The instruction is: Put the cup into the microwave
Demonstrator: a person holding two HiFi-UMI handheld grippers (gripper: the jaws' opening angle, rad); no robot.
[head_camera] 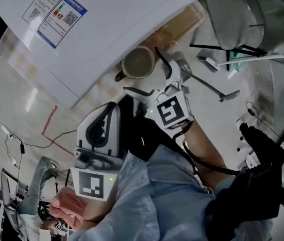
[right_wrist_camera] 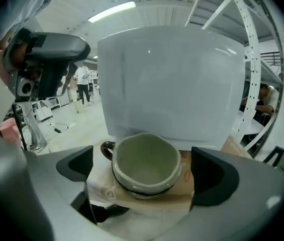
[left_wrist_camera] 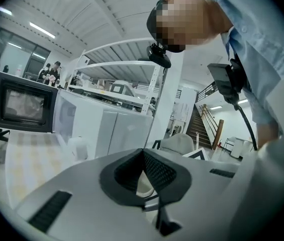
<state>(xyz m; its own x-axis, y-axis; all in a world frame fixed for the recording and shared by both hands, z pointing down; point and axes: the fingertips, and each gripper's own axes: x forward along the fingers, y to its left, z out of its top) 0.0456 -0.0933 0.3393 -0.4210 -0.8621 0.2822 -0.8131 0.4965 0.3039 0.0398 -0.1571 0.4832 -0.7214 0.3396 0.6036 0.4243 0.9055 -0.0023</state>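
Note:
A pale green cup with a dark handle stands upright and empty on a tan mat. In the right gripper view the cup sits between the wide-apart jaws of my right gripper, and neither pad touches it. From the head view my right gripper reaches up to the cup from below. My left gripper hangs lower left, away from the cup, with its jaws together and nothing held. A black-fronted microwave shows far left in the left gripper view.
A big white appliance with a label sticker stands right behind the cup. A white metal rack rises at the right. A grey chair and tools lie on the floor. People stand far off.

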